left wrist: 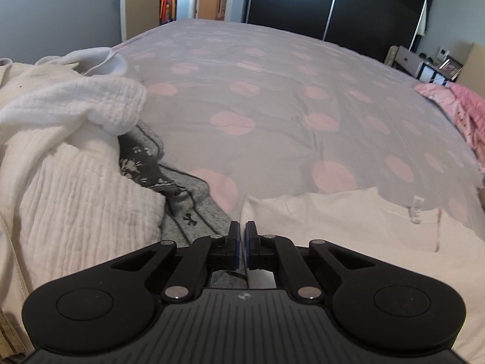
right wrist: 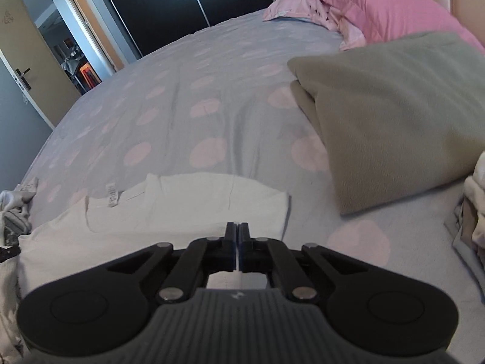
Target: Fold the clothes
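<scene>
The white garment (left wrist: pixel 348 221) lies flat on the bed cover (left wrist: pixel 257 97), low in both frames, just ahead of the fingers. It has a small label (left wrist: pixel 416 207) near its far edge. In the left wrist view it fills the lower right, and its left edge sits right at the tips. In the right wrist view the white garment (right wrist: pixel 182 209) fills the lower middle and left, and its right edge ends just right of the tips.

The left gripper (left wrist: pixel 242 227) has its fingers nearly pressed together. A thin strip of white shows between them lower down, so I think it pinches the near edge of the cloth, but I cannot be sure. The right gripper (right wrist: pixel 238 227) looks the same, fingers close with a pale sliver between.

So each gripper sits at one near corner. The long way of the cloth runs side to side, from one gripper to the other. The far edge lies straight ahead of both. Both seem equally near. My guess is the next move is to carry the near edge away toward the far edge.

A heap of white clothes (left wrist: pixel 69 157) lies at the left of the left view. A folded green blanket (right wrist: pixel 394 121) and a pink pillow (right wrist: pixel 379 3) lie at the right of the right view.
</scene>
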`<state>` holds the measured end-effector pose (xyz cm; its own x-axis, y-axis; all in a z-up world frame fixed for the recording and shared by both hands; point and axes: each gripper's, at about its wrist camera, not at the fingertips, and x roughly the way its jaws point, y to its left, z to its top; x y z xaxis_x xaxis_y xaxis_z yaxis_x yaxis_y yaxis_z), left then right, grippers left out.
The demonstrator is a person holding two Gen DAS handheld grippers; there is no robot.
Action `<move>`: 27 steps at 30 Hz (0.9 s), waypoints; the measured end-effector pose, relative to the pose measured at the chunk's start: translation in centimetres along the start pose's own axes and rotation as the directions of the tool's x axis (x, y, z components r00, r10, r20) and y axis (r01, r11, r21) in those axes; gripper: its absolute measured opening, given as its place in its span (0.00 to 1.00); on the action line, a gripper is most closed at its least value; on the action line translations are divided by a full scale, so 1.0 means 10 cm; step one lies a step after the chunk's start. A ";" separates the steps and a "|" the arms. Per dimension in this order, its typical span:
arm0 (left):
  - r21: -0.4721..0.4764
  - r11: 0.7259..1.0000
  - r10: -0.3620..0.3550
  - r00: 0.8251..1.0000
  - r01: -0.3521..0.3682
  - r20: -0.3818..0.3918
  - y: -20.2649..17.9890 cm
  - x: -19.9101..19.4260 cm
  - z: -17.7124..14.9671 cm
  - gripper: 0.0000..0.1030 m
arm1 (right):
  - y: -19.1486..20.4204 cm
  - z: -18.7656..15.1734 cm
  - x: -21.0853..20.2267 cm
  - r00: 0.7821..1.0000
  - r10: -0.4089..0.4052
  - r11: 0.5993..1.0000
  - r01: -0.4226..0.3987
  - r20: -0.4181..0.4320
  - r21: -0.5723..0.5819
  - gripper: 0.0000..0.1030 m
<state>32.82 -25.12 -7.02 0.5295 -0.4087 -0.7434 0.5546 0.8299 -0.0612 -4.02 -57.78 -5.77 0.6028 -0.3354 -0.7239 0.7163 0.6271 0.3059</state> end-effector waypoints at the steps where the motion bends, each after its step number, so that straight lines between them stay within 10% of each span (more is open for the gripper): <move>1: 0.008 0.999 0.040 0.999 -0.040 0.013 0.00 0.01 0.01 0.00 | 0.02 0.01 0.04 1.000 -0.002 1.000 0.002 -0.005 -0.006 0.01; 9: 0.032 0.999 0.022 1.000 -0.021 -0.014 0.08 -0.01 0.02 0.00 | 0.08 -0.04 0.34 0.991 -0.133 0.991 0.132 -0.033 -0.037 0.19; 27: 0.306 0.941 -0.078 0.973 0.144 -0.219 -0.18 -0.41 -0.83 0.18 | 0.07 -0.54 0.05 0.983 -0.048 0.998 0.039 -0.179 -0.055 0.26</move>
<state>24.29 -21.82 -9.45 0.3311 -0.3791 -0.8641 0.7945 0.6060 0.0386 -5.12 -53.69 -9.31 0.4951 -0.2338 -0.8368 0.7189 0.6511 0.2434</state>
